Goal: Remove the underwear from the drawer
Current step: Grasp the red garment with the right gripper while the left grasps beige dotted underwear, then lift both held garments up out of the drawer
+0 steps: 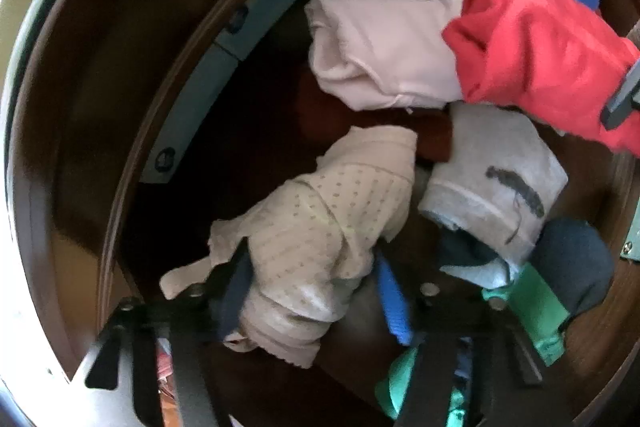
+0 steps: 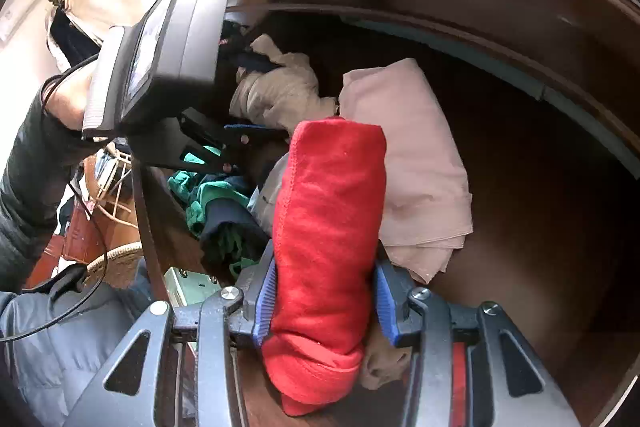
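Observation:
I look into a dark wooden drawer (image 1: 120, 67) holding several folded garments. My left gripper (image 1: 316, 291) is shut on beige dotted underwear (image 1: 320, 227), bunched between its blue pads. My right gripper (image 2: 326, 299) is shut on a rolled red garment (image 2: 328, 227), which also shows in the left wrist view (image 1: 532, 43). The left gripper with the beige underwear (image 2: 280, 87) shows in the right wrist view at the drawer's far left.
A folded pale pink garment (image 1: 380, 55) lies in the drawer middle and shows in the right wrist view (image 2: 420, 167). A grey piece with a dark mark (image 1: 496, 183), a dark navy one (image 1: 576, 267) and green cloth (image 1: 540, 307) lie nearby. A drawer rail (image 1: 224, 47) runs along the side.

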Motion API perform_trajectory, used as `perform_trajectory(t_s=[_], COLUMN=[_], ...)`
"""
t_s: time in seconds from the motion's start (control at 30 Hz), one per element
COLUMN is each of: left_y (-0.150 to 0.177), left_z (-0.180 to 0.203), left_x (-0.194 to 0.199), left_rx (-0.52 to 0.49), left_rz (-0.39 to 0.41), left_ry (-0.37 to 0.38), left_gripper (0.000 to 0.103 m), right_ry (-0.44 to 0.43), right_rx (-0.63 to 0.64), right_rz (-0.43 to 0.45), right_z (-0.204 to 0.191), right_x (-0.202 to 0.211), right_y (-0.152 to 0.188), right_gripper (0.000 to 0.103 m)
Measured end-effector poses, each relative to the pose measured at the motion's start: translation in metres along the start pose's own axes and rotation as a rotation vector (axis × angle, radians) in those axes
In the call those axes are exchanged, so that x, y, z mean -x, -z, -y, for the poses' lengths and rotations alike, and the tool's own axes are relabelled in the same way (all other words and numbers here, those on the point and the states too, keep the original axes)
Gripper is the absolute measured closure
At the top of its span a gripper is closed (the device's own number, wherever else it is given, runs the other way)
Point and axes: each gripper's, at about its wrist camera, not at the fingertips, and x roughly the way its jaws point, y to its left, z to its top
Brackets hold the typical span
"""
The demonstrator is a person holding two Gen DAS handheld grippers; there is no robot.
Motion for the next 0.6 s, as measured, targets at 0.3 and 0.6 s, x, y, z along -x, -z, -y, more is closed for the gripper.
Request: perform_trajectory(t_s=[0.3,0.6], left_y=[0.003,0.011], left_z=[-0.001,0.001], left_x=[0.027,0.047], left_rx=[0.127,0.257], left_rz=[0.086,0.181], left_ry=[0.048,0.142], left_gripper=[0.066,0.067], right_ry=[0.004,0.006], right_rx=[-0.004,-0.026], right_rz=[0.078,0.143], right_z=[0.001,0.007], right_x=[0.016,0.031], right_y=[0.007,0.013], right_gripper=[0.058,0.058])
